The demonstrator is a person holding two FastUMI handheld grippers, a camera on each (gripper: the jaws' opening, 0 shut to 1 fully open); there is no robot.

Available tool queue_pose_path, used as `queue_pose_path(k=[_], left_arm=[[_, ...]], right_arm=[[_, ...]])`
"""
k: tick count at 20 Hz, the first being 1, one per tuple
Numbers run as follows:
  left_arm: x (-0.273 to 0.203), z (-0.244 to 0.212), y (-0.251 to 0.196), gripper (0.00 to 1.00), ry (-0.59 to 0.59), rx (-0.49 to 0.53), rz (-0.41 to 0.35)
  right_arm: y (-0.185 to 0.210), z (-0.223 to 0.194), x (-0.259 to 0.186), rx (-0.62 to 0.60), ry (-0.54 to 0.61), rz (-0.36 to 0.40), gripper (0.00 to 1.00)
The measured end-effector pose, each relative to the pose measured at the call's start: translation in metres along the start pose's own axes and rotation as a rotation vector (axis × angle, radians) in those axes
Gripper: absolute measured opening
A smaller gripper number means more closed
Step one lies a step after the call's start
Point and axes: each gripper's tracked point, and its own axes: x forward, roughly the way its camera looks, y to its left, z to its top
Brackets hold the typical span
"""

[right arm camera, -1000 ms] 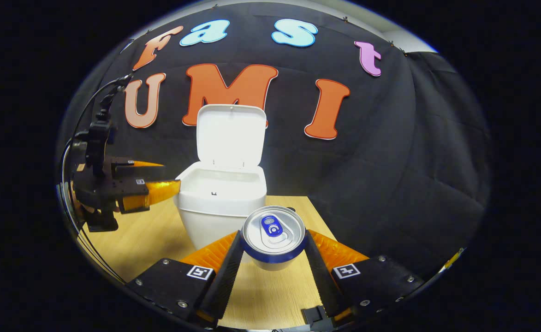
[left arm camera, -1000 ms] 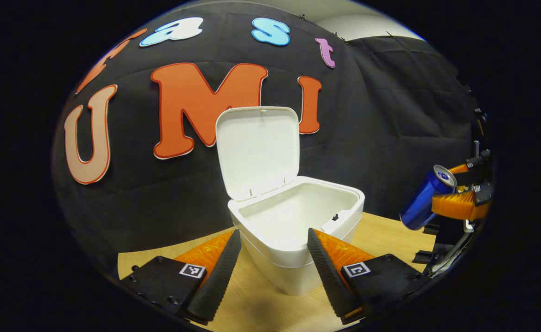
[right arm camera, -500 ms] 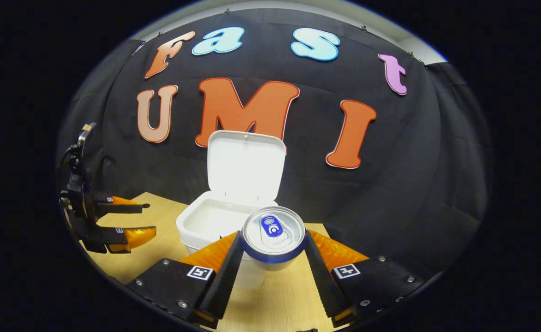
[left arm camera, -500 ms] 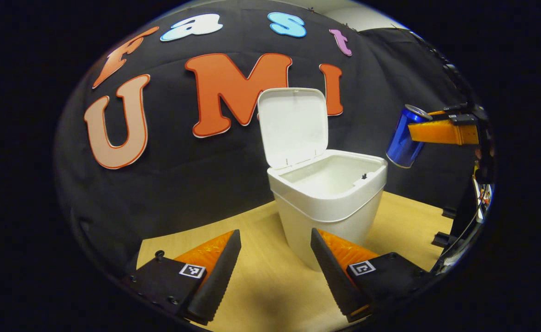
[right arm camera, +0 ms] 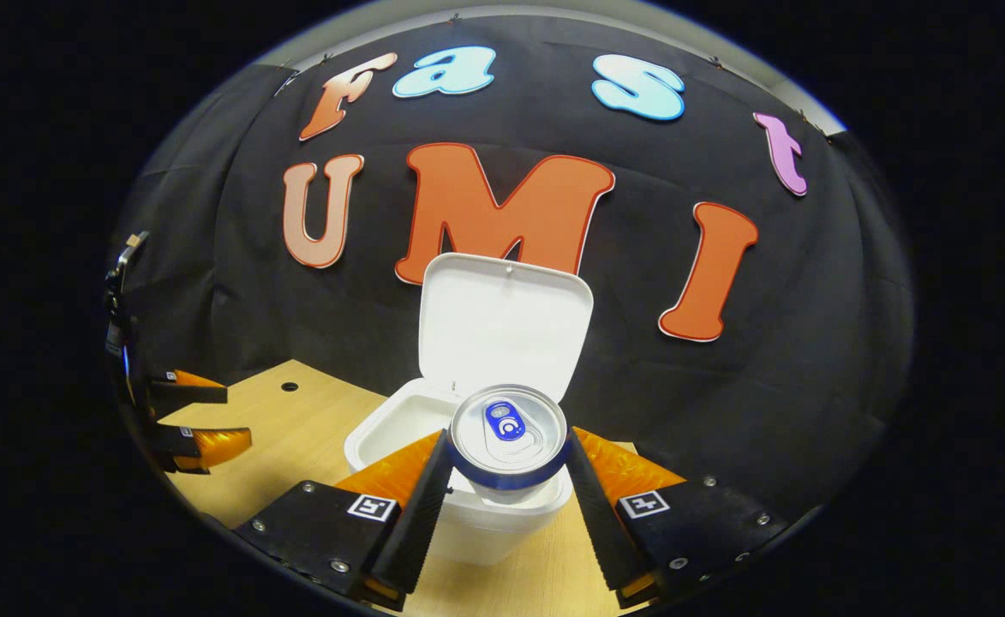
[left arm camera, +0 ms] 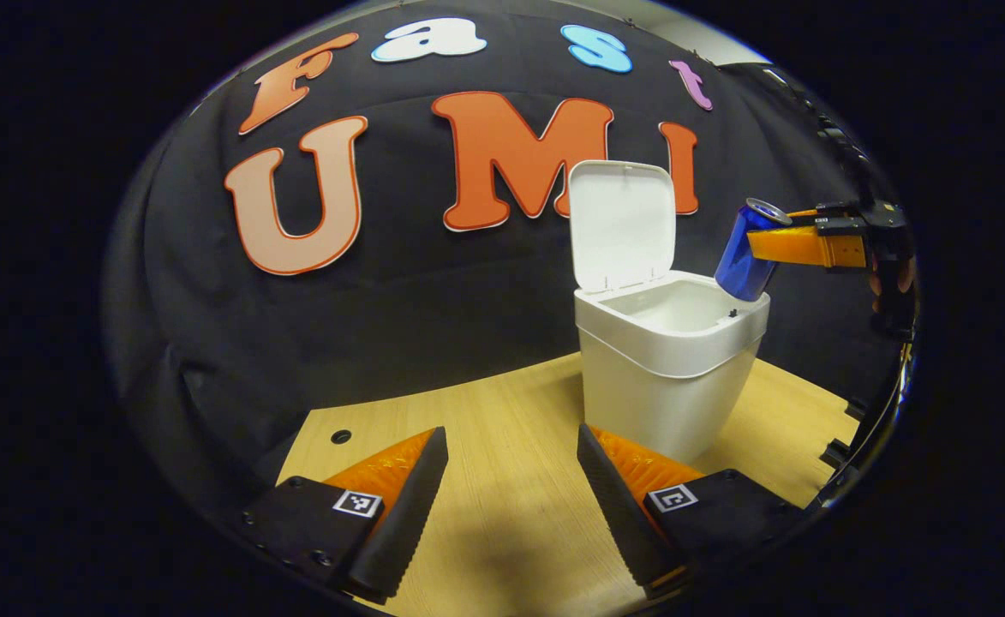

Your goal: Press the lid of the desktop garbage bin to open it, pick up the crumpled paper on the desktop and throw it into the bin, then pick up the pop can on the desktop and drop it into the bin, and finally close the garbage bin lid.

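Since a second ago the can (right arm camera: 509, 441) has travelled from beside the bin (left arm camera: 669, 377) to a spot over its front rim, carried up and across by the right gripper (right arm camera: 509, 493), while the left gripper (left arm camera: 509, 514) has drawn back toward the near edge of the desk (left arm camera: 502, 428), so the bin now looks smaller and farther off in its view. Both right fingers press on the can's sides just under its top; from the left gripper view the can hangs tilted, its lower end just above or touching the rim by the latch, I cannot tell which. Behind it the lid (right arm camera: 502, 330) stands upright on its rear hinge and the opening is clear. No crumpled paper lies on the desk that shows, and the bin's bottom is hidden, so whether it is inside cannot be told. Judging by this, the job stands at the can drop: the can needs to sit a little farther over the opening before release, or it may catch the rim and tumble to the desk. Left jaws are spread, holding nothing, well clear.
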Motion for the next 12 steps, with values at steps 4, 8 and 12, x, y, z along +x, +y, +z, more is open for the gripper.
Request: queue_pose_path(k=[4, 8, 12], left_arm=[[-0.015, -0.011, 0.017, 0.97, 0.016, -0.037, 0.063], [-0.027, -0.022, 0.030, 0.97, 0.038, -0.058, 0.121], [-0.038, -0.030, 0.038, 0.97, 0.057, -0.069, 0.169]], right_arm=[[0.003, -0.006, 0.015, -0.009, 0.012, 0.014, 0.80], [0.004, -0.014, 0.027, -0.025, 0.024, 0.030, 0.80], [-0.001, -0.030, 0.039, -0.030, 0.052, 0.034, 0.80]])
